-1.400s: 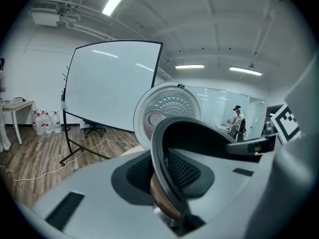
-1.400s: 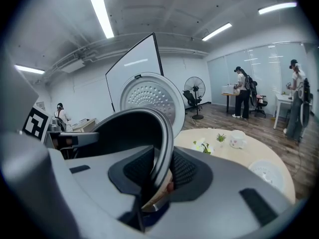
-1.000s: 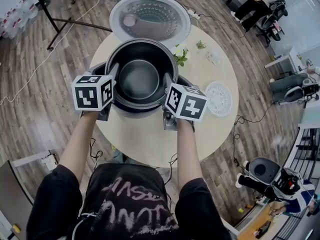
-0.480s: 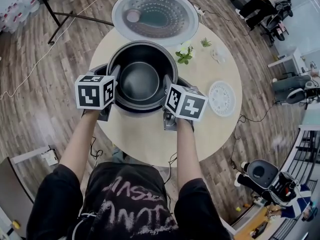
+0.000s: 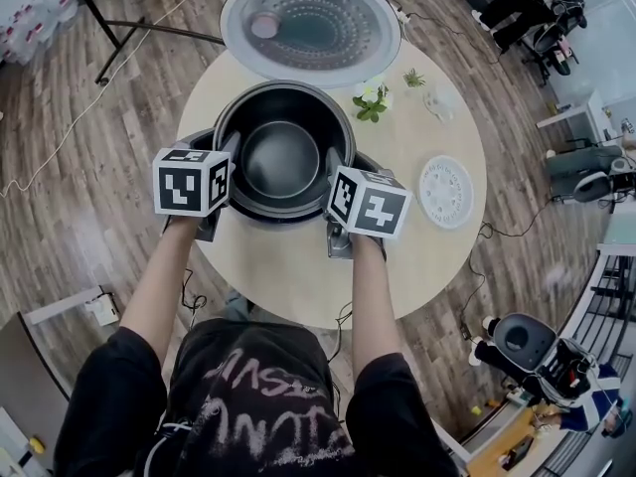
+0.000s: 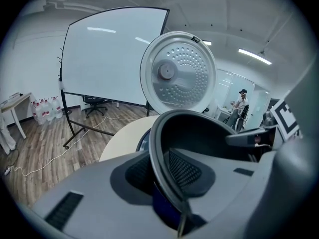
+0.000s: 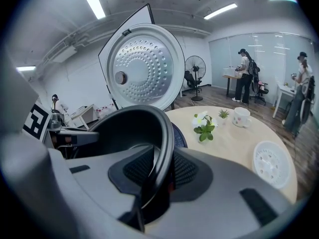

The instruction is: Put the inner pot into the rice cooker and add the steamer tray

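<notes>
Over the round table (image 5: 288, 276) I'm holding the inner pot (image 5: 281, 157) by its rim with both tools. The left gripper (image 5: 228, 155) is clamping the left side of the rim, and the right gripper (image 5: 334, 164) is clamping the right side. Each gripper view is showing the thin dark rim pinched between the textured pads (image 6: 185, 171), so both are closed on the pot.

The pot is sitting in the mouth of the rice cooker (image 5: 266, 217), with the dark blue body peeking out under the rim. I can't tell whether it's bottomed out.

The cooker's lid (image 5: 310, 26) is standing wide open right behind the pot, and it's filling a good chunk of both gripper views. The marker cubes (image 5: 191, 180) are blocking my look at the cooker's near shoulders from the head view.

The steamer tray (image 5: 445, 192) is lying flat on the table off to the right, near the edge and well apart from the cooker. The right gripper's body is sitting between it and the pot. Some flowers (image 5: 372, 102) are standing just beside the cooker's back right, with a little potted plant (image 5: 413, 78) and a cup (image 5: 438, 100) further back.

Around the room, a whiteboard (image 6: 112, 54) is standing beyond the table, some water bottles (image 6: 45, 111) are lining the wall, and a few people (image 7: 245, 76) are standing at desks.
</notes>
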